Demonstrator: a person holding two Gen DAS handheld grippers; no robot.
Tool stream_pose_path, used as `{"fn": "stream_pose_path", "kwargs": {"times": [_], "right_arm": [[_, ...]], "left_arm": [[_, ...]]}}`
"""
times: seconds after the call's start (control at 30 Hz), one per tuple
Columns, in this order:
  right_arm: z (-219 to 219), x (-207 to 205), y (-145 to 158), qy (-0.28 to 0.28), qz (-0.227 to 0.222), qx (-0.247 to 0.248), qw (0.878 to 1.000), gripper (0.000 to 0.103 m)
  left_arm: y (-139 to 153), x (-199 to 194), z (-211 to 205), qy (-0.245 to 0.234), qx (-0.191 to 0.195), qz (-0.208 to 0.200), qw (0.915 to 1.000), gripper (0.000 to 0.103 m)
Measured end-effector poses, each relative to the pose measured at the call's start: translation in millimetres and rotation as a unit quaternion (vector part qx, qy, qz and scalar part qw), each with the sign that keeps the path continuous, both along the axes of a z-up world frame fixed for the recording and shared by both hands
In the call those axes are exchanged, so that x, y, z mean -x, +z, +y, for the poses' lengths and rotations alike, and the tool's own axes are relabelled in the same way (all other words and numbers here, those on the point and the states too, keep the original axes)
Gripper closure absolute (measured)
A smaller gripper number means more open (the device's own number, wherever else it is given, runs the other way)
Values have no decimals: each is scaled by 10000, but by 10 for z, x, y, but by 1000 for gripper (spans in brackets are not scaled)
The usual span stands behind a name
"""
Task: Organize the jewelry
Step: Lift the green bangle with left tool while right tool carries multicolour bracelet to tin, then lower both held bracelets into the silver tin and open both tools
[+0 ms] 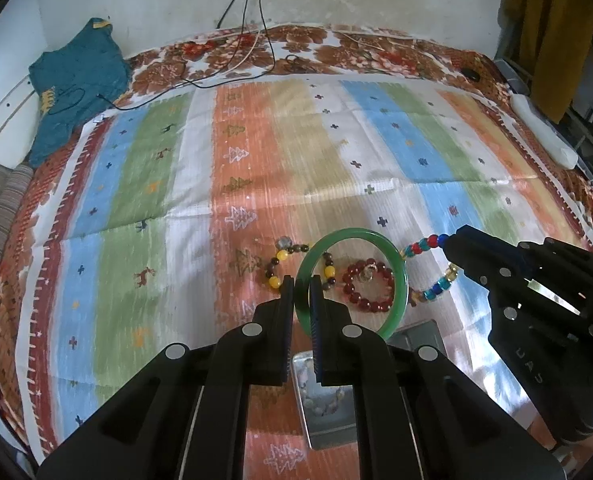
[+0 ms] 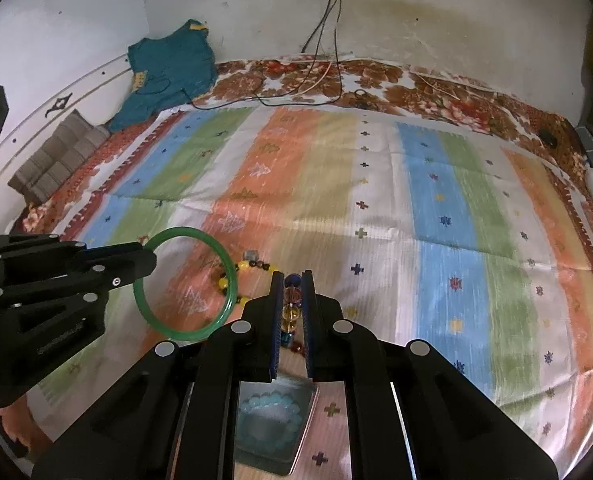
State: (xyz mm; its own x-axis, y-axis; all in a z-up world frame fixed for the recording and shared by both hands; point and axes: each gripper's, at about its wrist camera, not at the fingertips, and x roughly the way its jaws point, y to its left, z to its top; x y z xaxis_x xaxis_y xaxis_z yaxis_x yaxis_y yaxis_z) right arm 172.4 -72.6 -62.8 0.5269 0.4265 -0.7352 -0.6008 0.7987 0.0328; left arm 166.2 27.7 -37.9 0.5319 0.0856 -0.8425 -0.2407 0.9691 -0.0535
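My left gripper (image 1: 301, 285) is shut on the rim of a green bangle (image 1: 401, 276), which stands upright above the striped cloth. In the right wrist view the left gripper (image 2: 151, 258) holds that bangle (image 2: 229, 280) at the left. My right gripper (image 2: 292, 282) is shut on a multicoloured bead bracelet (image 2: 291, 312) that hangs between its pads; the left wrist view shows the right gripper (image 1: 454, 240) with the bracelet (image 1: 424, 245) dangling. A red bead bracelet (image 1: 370, 286) and a brown-and-yellow bead bracelet (image 1: 277, 266) lie on the cloth.
An open metal tin (image 1: 328, 432) with pale beads sits under the left gripper; a tin (image 2: 296, 440) with light blue beads lies under the right one. A teal garment (image 2: 168, 68), cables (image 2: 320, 60), folded striped fabric (image 2: 52, 156) and a white block (image 1: 544, 132) border the bed.
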Motion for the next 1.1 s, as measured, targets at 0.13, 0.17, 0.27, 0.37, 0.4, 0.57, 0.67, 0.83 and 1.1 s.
{"fn": "stream_pose_path", "kwargs": {"times": [0.13,0.17,0.27,0.37,0.4,0.57,0.67,0.83,1.1], "right_arm": [[-29,108,29,48,-39,-35,10000,93],[-33,135,34,60,-61,-28,10000,93],[-62,195,38,54,-101,-38,9999,93],[-83,231,39,61,-115,-41,9999,93],[-88,254,40,88,-122,-27,9999,93],[-107,359,64,154,-126,-44,9998,93],[-129,399,62,153,-138,-41,9998,93],[-134,441,46,196,-72,-24,9998,93],[-180,549,40,232,-34,-49,9997,93]], "left_arm": [[33,95,-42,-41,-2,-64,10000,96],[43,120,-52,-47,-10,-83,10000,96],[44,178,-101,-60,-96,-99,9999,96],[45,227,-174,-114,-172,-101,9997,96],[46,236,-196,-138,-164,-102,9997,96],[61,298,-265,-188,-230,-135,9995,96],[60,311,-276,-179,-236,-127,9995,96],[63,328,-286,-177,-233,-137,9995,96],[71,432,-330,-180,-241,-160,9994,96]]}}
